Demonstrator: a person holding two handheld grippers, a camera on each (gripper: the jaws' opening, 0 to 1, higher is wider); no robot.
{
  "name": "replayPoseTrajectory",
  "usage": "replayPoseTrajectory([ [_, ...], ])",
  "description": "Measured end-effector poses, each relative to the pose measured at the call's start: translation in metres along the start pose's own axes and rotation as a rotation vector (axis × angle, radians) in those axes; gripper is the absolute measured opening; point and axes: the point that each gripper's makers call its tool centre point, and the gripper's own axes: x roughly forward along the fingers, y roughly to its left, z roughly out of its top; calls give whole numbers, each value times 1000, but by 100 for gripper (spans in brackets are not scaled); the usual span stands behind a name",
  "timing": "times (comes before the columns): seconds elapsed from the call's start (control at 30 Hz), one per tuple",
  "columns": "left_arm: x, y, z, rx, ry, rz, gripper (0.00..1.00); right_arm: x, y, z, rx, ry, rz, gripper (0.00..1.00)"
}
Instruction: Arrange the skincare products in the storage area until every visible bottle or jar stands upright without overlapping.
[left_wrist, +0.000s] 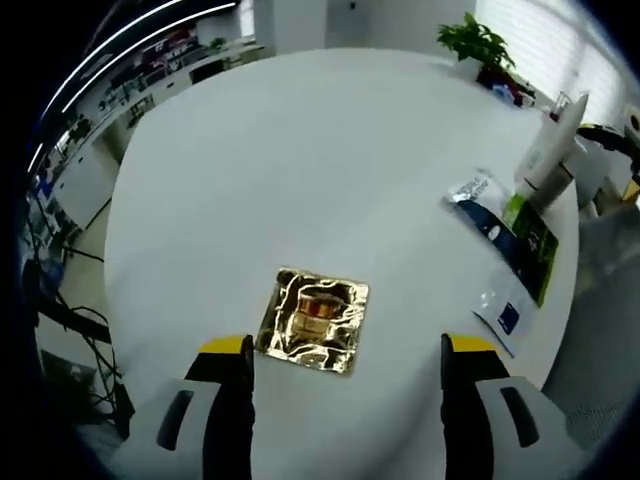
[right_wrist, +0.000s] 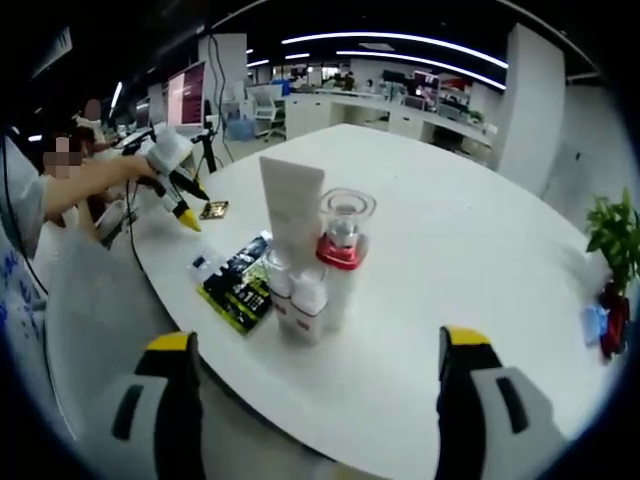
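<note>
Lying just ahead of the left gripper (left_wrist: 346, 352), between its spread, empty fingers, the square gold-foil jar box (left_wrist: 315, 319) sits on the white round tabletop (left_wrist: 300, 170), nearer it than the released right gripper (right_wrist: 318, 362).

Both tools gape wide, left tool (left_wrist: 345, 350) and right tool (right_wrist: 315, 345) (nothing gripped).

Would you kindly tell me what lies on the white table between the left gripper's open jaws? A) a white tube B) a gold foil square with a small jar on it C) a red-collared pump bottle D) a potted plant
B: the gold foil square holding a small amber jar lies on the white table just ahead of the left gripper, between its spread jaws.
</note>
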Motion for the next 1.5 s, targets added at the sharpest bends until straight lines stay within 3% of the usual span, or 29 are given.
replayPoseTrajectory([
  [0.27,-2,-8,-3,-9,17,-7,72,1,-2,-1,-2,9,-2,100],
  [0.43,0,-3,-5,-17,31,-14,71,2,-1,3,-16,5,3,100],
  [0.83,-3,-14,-8,-16,55,-56,49,4,1,6,-38,3,16,100],
  [1.0,-7,-8,-2,33,41,-36,48,4,1,5,-40,4,18,100],
  [1.2,-7,1,10,72,25,-24,39,4,2,2,-31,6,17,100],
  [1.37,-3,11,15,196,50,-3,46,3,0,0,-18,4,10,100],
  [1.5,2,18,17,251,77,0,49,2,-1,-1,-14,6,8,100],
])
